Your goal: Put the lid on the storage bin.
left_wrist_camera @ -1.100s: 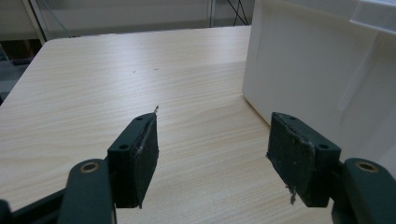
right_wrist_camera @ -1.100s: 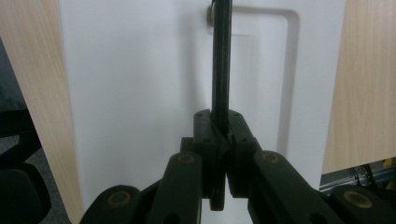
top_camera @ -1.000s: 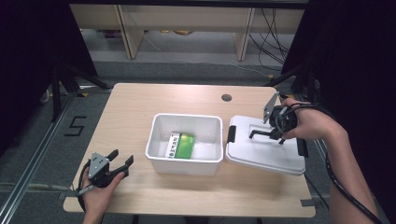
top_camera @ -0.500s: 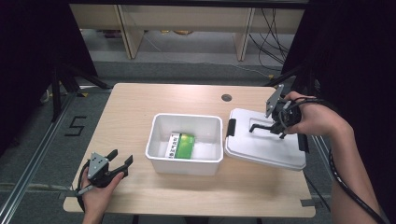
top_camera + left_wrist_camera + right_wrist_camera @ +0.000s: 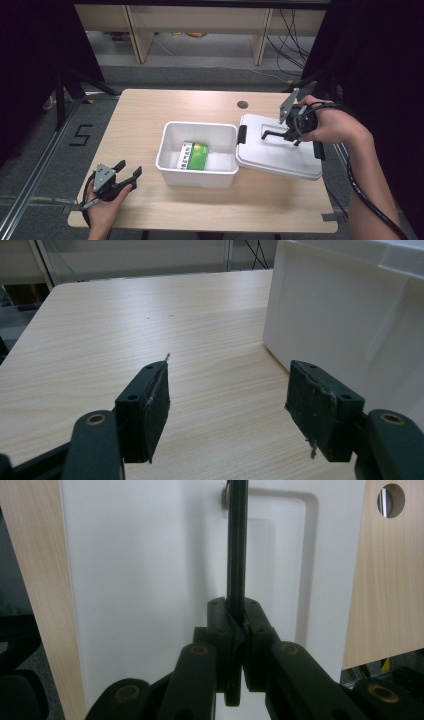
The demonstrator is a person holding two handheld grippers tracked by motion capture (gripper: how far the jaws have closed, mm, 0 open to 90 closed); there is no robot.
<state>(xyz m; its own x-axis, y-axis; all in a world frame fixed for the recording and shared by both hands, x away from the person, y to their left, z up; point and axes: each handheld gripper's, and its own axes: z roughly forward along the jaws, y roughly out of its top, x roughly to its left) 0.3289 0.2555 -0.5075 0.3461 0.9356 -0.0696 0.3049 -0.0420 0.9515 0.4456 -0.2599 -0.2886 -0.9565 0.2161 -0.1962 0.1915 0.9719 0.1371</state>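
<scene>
The right gripper (image 5: 291, 131) has its fingers clamped on the black handle (image 5: 236, 545) of the white plastic lid (image 5: 280, 155), which lies tilted near the desk's (image 5: 150, 107) right edge, touching the open white plastic box (image 5: 197, 175). The left gripper (image 5: 122, 177), fingers apart, rests at the front left corner.

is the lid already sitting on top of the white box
No, the lid hangs by its black handle in the right gripper beside the open white box, overlapping only its right rim.
</scene>
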